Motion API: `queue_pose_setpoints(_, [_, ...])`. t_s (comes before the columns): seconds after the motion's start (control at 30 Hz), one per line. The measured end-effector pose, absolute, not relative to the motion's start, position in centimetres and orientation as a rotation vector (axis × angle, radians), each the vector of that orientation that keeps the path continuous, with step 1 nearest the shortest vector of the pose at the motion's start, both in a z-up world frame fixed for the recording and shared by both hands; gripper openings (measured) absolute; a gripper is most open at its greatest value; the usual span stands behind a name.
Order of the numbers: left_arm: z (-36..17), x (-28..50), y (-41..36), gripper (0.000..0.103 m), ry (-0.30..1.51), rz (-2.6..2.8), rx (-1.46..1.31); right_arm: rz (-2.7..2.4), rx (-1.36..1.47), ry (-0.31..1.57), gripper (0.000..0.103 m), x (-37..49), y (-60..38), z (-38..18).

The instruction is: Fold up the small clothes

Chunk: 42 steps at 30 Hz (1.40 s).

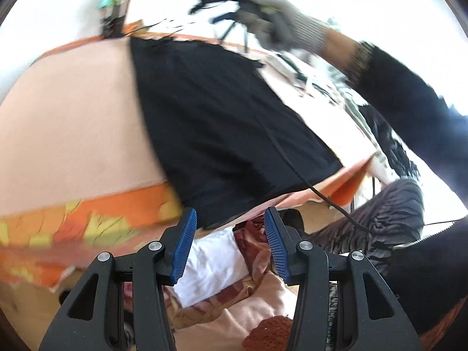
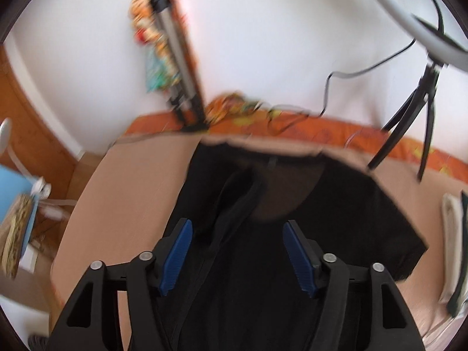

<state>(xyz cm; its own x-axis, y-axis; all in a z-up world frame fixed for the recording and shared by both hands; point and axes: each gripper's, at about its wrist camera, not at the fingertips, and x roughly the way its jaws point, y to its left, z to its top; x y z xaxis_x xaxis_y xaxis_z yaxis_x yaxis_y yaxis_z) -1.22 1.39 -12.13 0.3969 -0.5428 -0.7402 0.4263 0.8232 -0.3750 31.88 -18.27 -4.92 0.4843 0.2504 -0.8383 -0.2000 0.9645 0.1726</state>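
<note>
Ahead of the left gripper [image 1: 229,242], a pale peach surface [image 1: 67,111] is stretching away, edged by an orange patterned cloth [image 1: 87,219]. One black garment [image 1: 222,122] is lying on it just beyond the fingertips, its long axis running away from the gripper and leaning left. The blue pads are standing apart, gripping nothing. Up and to the right, a gloved right hand [image 1: 280,20] is blurring past; one thin black cable [image 1: 292,163] is crossing the garment.

Through the right wrist camera, the right gripper [image 2: 238,251] is hovering released over the same black garment [image 2: 263,278], whose neckline [image 2: 280,193] is pointing away toward a white wall [image 2: 263,44]. One black tripod [image 2: 415,122] is standing ahead to the right.
</note>
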Motion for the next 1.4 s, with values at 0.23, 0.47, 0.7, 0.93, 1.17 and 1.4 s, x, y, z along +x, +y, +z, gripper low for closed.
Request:
queue_pose_setpoints(0.23, [-15.5, 1.7, 2.1, 0.044, 1.094, -0.586, -0.315, 0.332, 0.020, 1.116, 0.061, 29.0, -16.5, -9.5])
queue_pose_setpoints(0.47, [-16.4, 2.6, 1.4, 0.014, 1.130, -0.600, -0.368, 0.337, 0.039, 1.158, 0.052, 30.5, -15.0, -13.0])
queue_pose_setpoints(0.7, [-16.8, 2.7, 2.1, 0.003, 1.098, -0.610, -0.426, 0.282, -0.180, 1.146, 0.048, 30.8, -11.5, -14.3])
queue_pose_setpoints(0.93, [-16.2, 1.0, 3.0, 0.003, 1.083, -0.614, -0.395, 0.256, -0.204, 1.161, 0.049, 31.3, -11.5, -14.6])
queue_pose_setpoints(1.17, [-14.8, -0.8, 2.3, 0.003, 1.023, -0.632, -0.309, 0.217, -0.175, 1.165, 0.048, 32.1, -11.6, -14.7])
queue_pose_setpoints(1.4, [-16.3, -0.4, 2.4, 0.003, 1.093, -0.576, -0.289, 0.193, -0.143, 1.176, 0.049, 32.2, -12.3, -14.3])
